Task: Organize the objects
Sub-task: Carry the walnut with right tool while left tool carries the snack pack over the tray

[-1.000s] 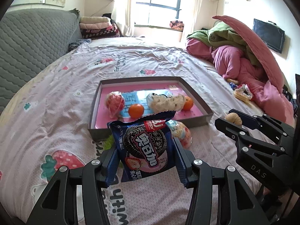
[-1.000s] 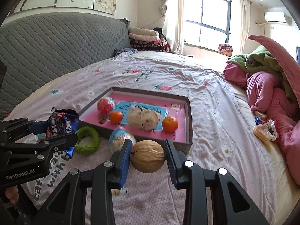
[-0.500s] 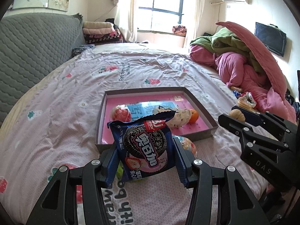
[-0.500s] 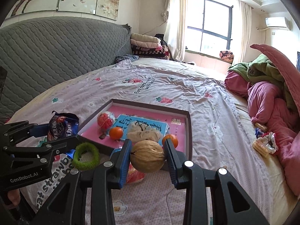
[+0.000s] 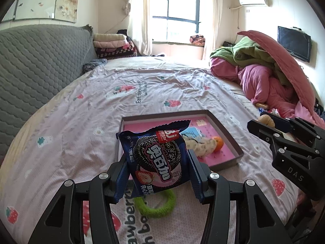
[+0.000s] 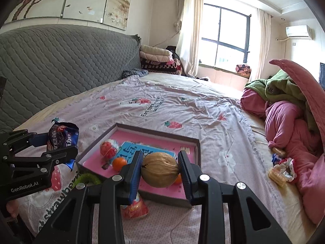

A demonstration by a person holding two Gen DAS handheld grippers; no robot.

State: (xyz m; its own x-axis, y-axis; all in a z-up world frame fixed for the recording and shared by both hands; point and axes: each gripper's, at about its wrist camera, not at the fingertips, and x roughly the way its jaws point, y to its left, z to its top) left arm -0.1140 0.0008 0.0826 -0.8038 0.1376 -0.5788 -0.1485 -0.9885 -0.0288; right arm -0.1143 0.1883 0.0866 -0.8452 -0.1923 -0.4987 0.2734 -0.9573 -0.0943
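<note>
My left gripper (image 5: 157,172) is shut on a blue cookie packet (image 5: 155,158), held in the air in front of a brown tray with a pink floor (image 5: 233,140). My right gripper (image 6: 160,170) is shut on a tan walnut (image 6: 159,169), also lifted just before the tray (image 6: 195,142). The tray holds a red-and-clear ball (image 6: 108,149), two small oranges (image 6: 119,163), a blue card (image 6: 130,148) and a cream plush item (image 5: 205,145). A green hair ring (image 5: 160,205) and a wrapped ball (image 6: 135,208) lie on the bedsheet near the tray's front.
The pink strawberry-print bedsheet (image 5: 142,93) spreads far behind the tray. A grey quilted headboard (image 6: 61,65) runs along the left. Heaped pink and green bedding (image 6: 294,111) fills the right side, with snack wrappers (image 6: 282,169) beside it. Folded blankets (image 5: 113,46) sit by the window.
Both grippers have risen and tipped upward with their loads still gripped. The tray and loose items have slid lower in both views, and the green ring now shows below the packet.
</note>
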